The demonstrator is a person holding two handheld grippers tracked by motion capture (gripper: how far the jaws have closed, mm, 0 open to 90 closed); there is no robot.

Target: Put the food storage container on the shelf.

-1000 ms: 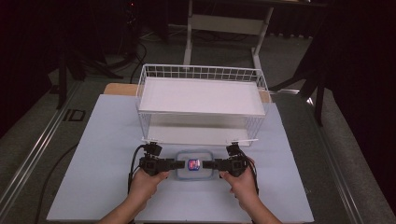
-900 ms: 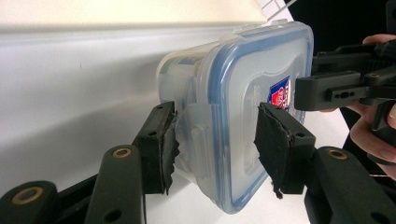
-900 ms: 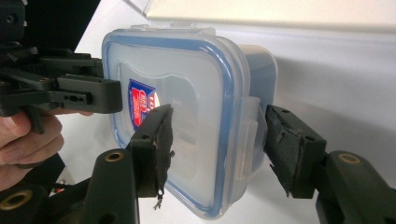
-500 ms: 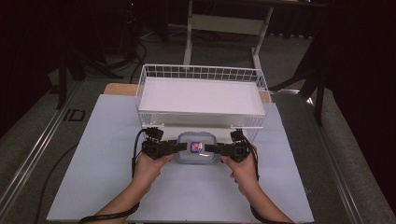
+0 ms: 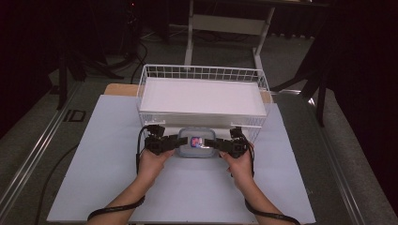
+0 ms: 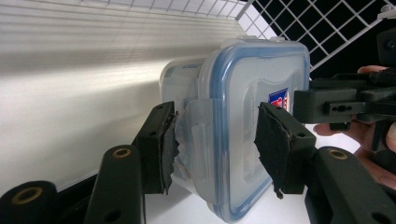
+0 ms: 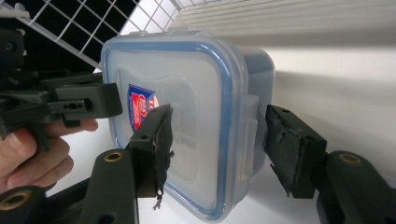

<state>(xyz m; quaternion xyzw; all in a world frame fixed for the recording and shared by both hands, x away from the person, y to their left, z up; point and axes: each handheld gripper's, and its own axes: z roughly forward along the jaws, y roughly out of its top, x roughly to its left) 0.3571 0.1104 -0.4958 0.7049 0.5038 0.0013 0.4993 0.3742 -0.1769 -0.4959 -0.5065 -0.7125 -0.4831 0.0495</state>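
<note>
A clear plastic container point(image 5: 196, 143) with a blue-rimmed lid and a red and blue label sits on the white mat, at the front edge of the white wire rack point(image 5: 202, 73). My left gripper point(image 5: 176, 142) is shut on its left side and my right gripper point(image 5: 217, 145) on its right side. In the left gripper view the left gripper point(image 6: 215, 140) has one pad on the side latch and the other on the lid of the container point(image 6: 243, 93). In the right gripper view the right gripper point(image 7: 217, 140) clamps the container point(image 7: 187, 88) the same way.
The rack's upper shelf point(image 5: 202, 96) is a white board with a low wire rim, and there is a gap beneath it. The white mat point(image 5: 112, 183) covers the table. A white frame stands on the floor behind the table point(image 5: 230, 23).
Both grippers have moved the container away from the person, from the middle of the mat to the rack's front edge, partly under the shelf.
</note>
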